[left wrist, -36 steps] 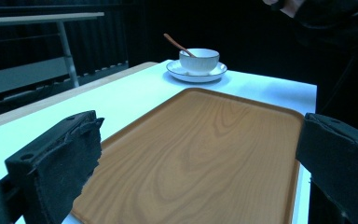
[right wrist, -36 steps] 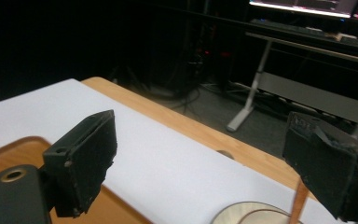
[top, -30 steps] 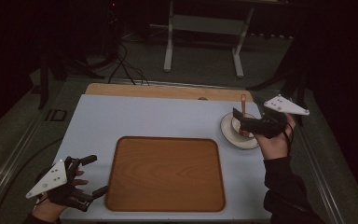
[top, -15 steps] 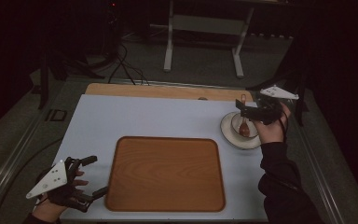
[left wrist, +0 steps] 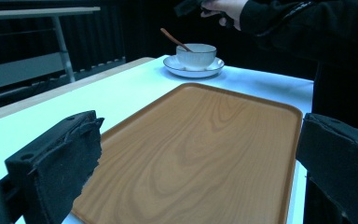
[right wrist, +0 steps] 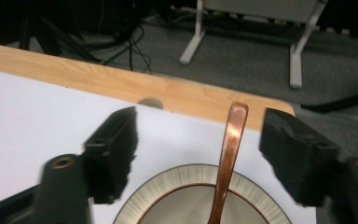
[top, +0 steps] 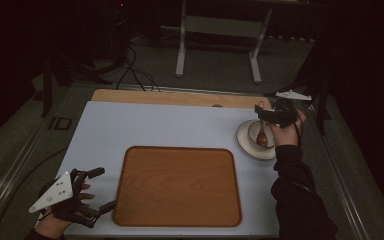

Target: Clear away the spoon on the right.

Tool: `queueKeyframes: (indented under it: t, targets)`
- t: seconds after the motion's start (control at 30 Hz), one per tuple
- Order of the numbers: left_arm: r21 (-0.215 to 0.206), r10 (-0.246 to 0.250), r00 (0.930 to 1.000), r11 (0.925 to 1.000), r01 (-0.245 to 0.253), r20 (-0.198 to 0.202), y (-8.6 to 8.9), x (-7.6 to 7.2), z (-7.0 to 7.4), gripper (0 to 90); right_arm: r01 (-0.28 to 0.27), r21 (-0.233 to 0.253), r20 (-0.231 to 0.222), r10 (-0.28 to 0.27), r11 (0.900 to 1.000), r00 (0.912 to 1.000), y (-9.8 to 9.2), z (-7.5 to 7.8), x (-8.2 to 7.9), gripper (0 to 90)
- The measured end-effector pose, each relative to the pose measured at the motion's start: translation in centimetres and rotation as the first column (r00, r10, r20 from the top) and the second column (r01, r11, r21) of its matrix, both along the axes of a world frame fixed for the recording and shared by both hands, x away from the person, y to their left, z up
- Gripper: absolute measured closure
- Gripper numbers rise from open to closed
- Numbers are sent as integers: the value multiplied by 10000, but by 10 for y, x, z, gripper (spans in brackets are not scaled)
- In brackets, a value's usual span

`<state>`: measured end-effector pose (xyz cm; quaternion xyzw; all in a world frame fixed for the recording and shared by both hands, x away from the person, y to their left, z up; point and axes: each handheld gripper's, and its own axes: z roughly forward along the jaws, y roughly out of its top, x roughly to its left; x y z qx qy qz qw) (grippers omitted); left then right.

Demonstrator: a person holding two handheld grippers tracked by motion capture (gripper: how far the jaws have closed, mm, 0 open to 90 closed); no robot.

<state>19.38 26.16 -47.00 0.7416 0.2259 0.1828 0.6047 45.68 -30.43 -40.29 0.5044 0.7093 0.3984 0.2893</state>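
Observation:
A white cup (top: 258, 134) stands on a ribbed saucer (top: 245, 145) at the right of the table, with a copper spoon (top: 262, 134) leaning in it. My right gripper (top: 262, 114) hovers over the cup's far side. In the right gripper view it (right wrist: 198, 140) is open, and the spoon handle (right wrist: 229, 144) rises between the jaws without touching either. My left gripper (top: 105, 189) rests open at the near left, beside the wooden tray (top: 180, 185). In the left gripper view it (left wrist: 196, 158) looks across the tray (left wrist: 200, 140) to the cup (left wrist: 196, 55).
A white mat (top: 170, 125) covers the table, with a bare wooden strip (top: 155, 97) along the far edge. On the floor beyond it are a metal stand (top: 215, 45) and cables (top: 135, 75). The person's dark sleeve (top: 295, 195) lies along the table's right side.
My right gripper has shifted toward the table's far edge, above the cup. The spoon now leans in the cup between open jaws. The left gripper has stayed put.

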Motion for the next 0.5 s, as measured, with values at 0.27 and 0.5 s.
queueKeyframes:
  t: [0.27,0.5]
  targets:
    - [52,5,10000,10000,-5,-8,0,0,0,1,367,121,-817,-356,9993,9960,-4,-16,22,349]
    - [141,16,10000,9999,-15,-80,-1,1,-1,1,801,81,-1237,-785,9968,9892,-5,-26,38,383]
